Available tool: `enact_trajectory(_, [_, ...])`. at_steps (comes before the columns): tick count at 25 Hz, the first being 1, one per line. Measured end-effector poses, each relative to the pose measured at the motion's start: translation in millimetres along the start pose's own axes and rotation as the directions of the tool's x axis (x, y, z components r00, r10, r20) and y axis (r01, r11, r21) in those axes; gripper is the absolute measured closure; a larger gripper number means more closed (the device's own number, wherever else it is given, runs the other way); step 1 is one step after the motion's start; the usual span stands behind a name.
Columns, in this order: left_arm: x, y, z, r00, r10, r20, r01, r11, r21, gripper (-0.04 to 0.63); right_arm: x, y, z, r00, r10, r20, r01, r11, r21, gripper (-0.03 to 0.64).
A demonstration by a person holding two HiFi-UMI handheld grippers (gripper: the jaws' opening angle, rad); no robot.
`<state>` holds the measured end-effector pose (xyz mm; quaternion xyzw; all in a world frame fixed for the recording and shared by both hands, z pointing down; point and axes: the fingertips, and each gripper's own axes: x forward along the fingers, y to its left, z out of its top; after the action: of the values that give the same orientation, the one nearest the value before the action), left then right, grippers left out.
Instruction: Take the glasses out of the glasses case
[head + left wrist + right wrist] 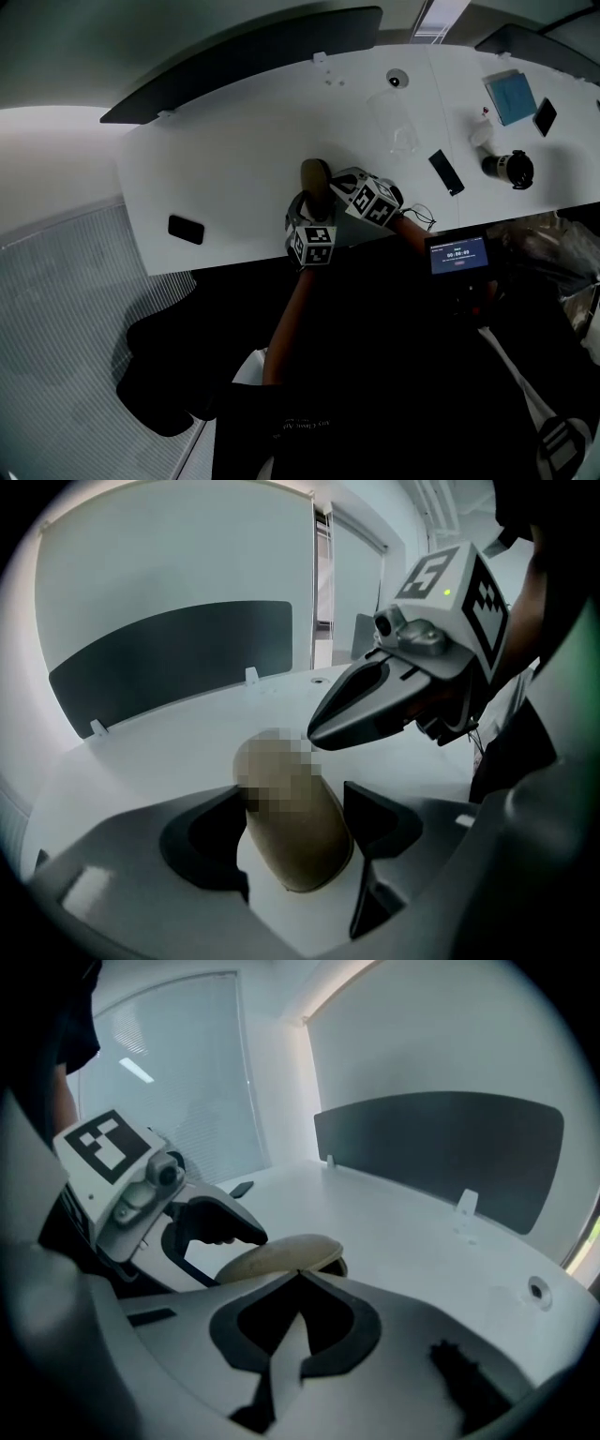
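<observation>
A tan glasses case (pixel 315 176) lies closed on the white table (pixel 234 159), near its front edge. My left gripper (pixel 307 204) straddles the case (pixel 298 829) with its jaws wide; the pads flank its near end, and I see no clear squeeze. My right gripper (pixel 336 181) is shut with nothing in it. In the left gripper view, its closed tip (pixel 314 735) hovers just above the right of the case's far part. In the right gripper view, the joined tips (pixel 298 1275) sit right in front of the case (pixel 281 1254), and a left gripper finger (pixel 225 1223) reaches over it.
A black phone (pixel 186 229) lies at the table's left front. To the right are another phone (pixel 446 172), a black cylinder (pixel 509 169), a blue box (pixel 511 97) and a clear cup (pixel 398 127). A dark divider panel (pixel 244 61) lines the far edge. A lit screen (pixel 458 254) is near my body.
</observation>
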<state>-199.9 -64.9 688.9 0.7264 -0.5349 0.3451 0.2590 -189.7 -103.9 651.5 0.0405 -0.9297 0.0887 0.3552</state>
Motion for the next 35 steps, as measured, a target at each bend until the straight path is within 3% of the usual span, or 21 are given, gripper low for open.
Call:
enact_trajectory(12, [-19,13,-2,0.997,-0.067,0.028,0.070,0.990,-0.124,0.303,32,11,-29,0.993,0.049,-0.104,-0.045,0.998,0.042,0.609])
enact_trajectory(22, [-46,57,-9,0.996,0.024,0.091,0.003,0.959,-0.282,0.308,39,16,-26,0.994,0.060,-0.094,-0.054,0.996,0.069,0.609])
enact_trajectory(27, [-58,83,-10,0.988,0.100,0.118,-0.052,0.932,-0.358,0.314,39,16,-26,0.994,0.048,-0.100,-0.040,0.996,0.076,0.609])
enact_trajectory(31, [-59,109,-24,0.985,0.134,0.110,-0.084,0.923,-0.376,0.356,42,16,-25,0.994,0.034,-0.107,-0.026,0.997,0.078,0.609])
enact_trajectory(35, [-56,119,-35,0.991,0.114,0.074,-0.079,0.923,-0.377,0.405,41,18,-25,0.994,0.024,-0.107,-0.014,0.995,0.094,0.609])
